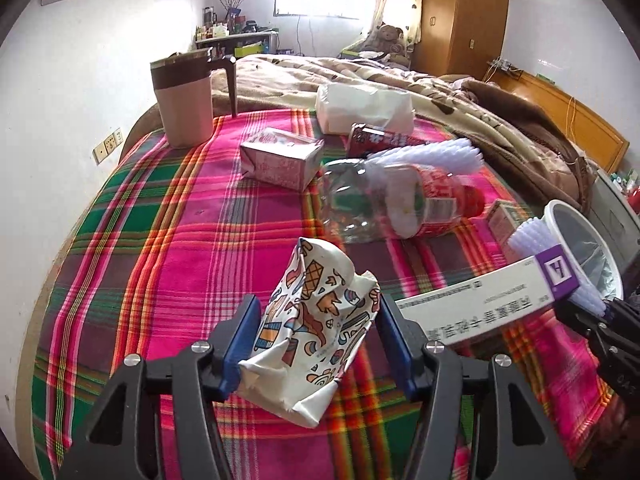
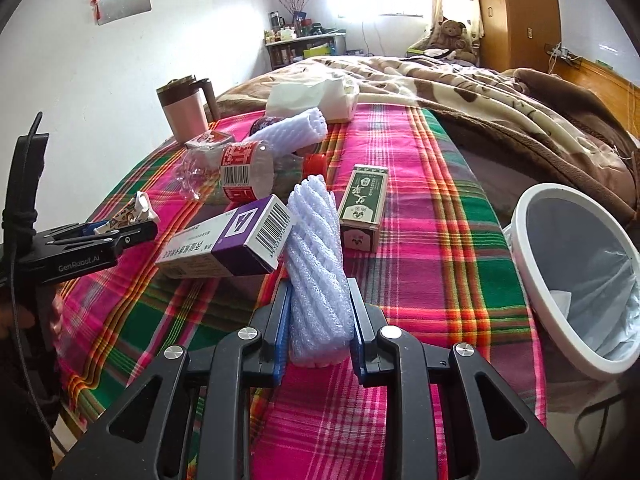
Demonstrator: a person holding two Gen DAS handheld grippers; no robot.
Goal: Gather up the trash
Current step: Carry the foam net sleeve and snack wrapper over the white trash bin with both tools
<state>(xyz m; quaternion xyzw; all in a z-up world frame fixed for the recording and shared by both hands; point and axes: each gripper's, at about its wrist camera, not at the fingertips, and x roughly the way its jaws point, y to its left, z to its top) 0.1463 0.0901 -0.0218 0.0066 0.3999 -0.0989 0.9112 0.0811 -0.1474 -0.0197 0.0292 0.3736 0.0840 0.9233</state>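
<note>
left gripper (image 1: 316, 344): fingers closed on the crushed patterned paper cup (image 1: 316, 320); cup lifted off the plaid blanket (image 1: 160, 240) on the bed.
cup risk: paper is already creased and soft; it could fold further and slide out of the pads on the way over.
purple-and-white medicine box (image 2: 228, 240): lies between the two grippers, one end just beside the foam; either load could clip it and knock it off the bed edge.
right gripper (image 2: 320, 332): fingers closed on the white foam net sleeve (image 2: 316, 256), gripped near its lower end, the rest sticking up and forward.
foam risk: squashy and springy, with a long free end; it could catch the green carton (image 2: 362, 208) or the bin rim when swung right.
white bin (image 2: 560, 280): off the right side of the bed, liner in, mouth tilted toward the camera; a drop from too far out would probably land on the blanket or the floor.
still on bed: clear plastic bottle (image 1: 384, 204), pink carton (image 1: 280, 160), second foam sleeve (image 2: 292, 132), tissue pack (image 1: 364, 108).
brown jug (image 1: 184, 100): likely not trash.
hidden: the bin's base is cut off, and I can't tell what it stands on. Can't read the box print. A red wrapper behind the bottle is mostly covered.
</note>
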